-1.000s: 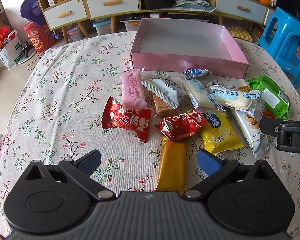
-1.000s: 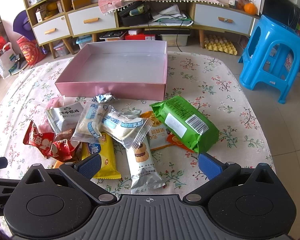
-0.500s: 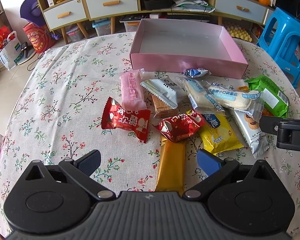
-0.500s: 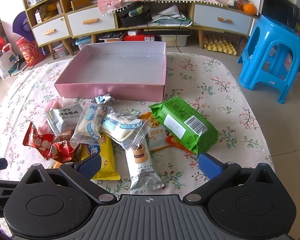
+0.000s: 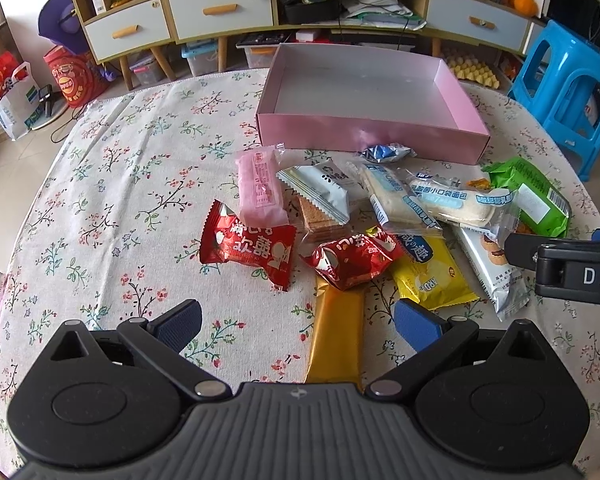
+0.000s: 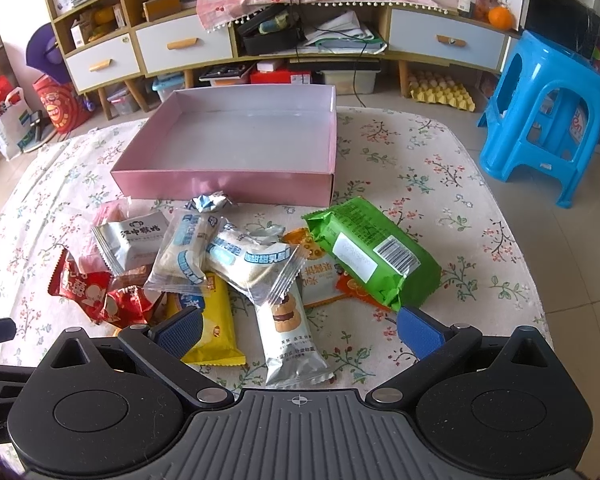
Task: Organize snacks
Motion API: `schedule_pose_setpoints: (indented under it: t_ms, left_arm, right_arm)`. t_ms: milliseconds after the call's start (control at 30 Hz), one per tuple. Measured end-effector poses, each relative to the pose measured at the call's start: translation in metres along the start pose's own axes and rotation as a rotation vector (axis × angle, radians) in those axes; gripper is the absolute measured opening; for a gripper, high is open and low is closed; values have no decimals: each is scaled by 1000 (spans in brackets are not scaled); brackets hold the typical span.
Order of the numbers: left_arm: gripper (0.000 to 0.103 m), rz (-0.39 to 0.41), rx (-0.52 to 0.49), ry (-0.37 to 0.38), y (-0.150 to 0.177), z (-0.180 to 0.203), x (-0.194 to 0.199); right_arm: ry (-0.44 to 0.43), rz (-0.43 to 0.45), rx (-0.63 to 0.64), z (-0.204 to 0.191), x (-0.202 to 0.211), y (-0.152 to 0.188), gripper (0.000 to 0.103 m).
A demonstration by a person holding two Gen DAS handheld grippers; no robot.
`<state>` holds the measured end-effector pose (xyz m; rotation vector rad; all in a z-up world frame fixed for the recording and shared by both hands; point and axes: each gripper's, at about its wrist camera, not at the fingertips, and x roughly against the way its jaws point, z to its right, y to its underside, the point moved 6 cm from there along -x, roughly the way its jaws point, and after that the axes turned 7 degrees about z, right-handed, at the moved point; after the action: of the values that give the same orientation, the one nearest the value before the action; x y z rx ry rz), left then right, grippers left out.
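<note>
An empty pink box (image 5: 364,130) (image 6: 228,186) stands at the far side of the floral-cloth table. A pile of snack packets lies in front of it: red packets (image 5: 248,246), a pink packet (image 5: 260,188), a gold bar (image 5: 336,340), a yellow packet (image 5: 430,276) (image 6: 216,320), white bread packets (image 6: 256,264), a silver biscuit packet (image 6: 288,332) and a green packet (image 6: 370,256) (image 5: 534,196). My left gripper (image 5: 298,322) is open and empty, low over the gold bar. My right gripper (image 6: 298,326) is open and empty over the silver biscuit packet.
A blue plastic stool (image 6: 540,116) stands off the table's right side. A low cabinet with drawers (image 6: 260,40) runs along the back wall. Bags (image 5: 8,100) sit on the floor at far left. The table edge is close behind the green packet's right side.
Both grippers have drifted slightly forward toward the pile. Nothing was picked up or moved.
</note>
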<state>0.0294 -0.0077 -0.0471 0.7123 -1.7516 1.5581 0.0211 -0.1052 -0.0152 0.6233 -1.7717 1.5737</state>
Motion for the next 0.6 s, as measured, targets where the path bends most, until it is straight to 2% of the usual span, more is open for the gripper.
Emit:
schedule_pose_setpoints:
  t_ms: [600]
  left_arm:
    - [103,14,23,27,-7,-3,-2]
  right_arm:
    - [-3,3,-4,-5,-3,-4,103]
